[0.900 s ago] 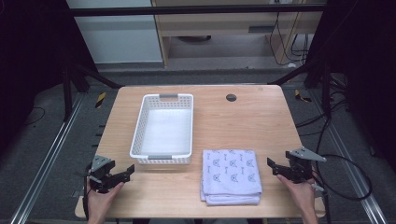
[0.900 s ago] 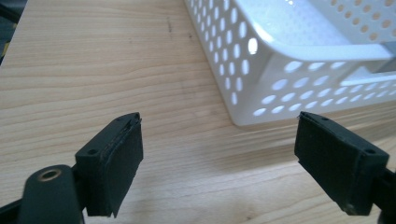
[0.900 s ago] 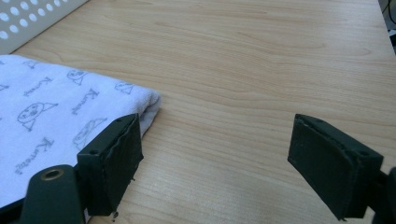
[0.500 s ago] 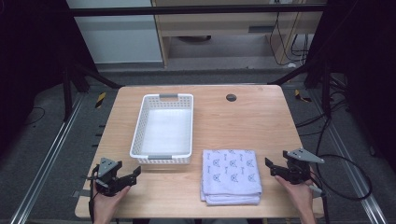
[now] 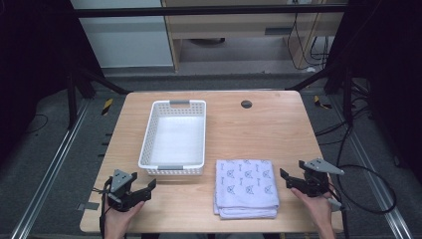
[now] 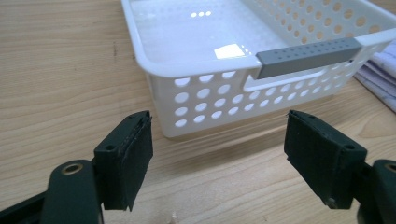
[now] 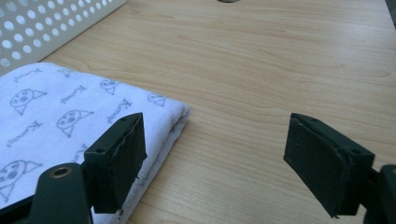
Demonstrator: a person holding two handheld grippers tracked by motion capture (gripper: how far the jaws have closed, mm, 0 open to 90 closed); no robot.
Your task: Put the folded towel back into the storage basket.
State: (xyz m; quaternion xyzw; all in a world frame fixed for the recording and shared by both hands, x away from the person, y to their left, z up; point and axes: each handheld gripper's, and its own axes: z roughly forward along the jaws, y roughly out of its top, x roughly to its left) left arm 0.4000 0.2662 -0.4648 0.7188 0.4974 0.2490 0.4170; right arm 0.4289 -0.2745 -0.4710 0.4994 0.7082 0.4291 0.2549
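Two spread grippers at the near edge of a wooden table
Left gripper gapes empty just before the white basket; right gripper, jaws wide and empty, sits just beside the folded towel

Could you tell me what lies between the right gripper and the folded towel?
Nothing: in the high view, bare wooden table separates the right gripper from the towel. The right gripper view shows its jaws open, the towel edge beside the left jaw.
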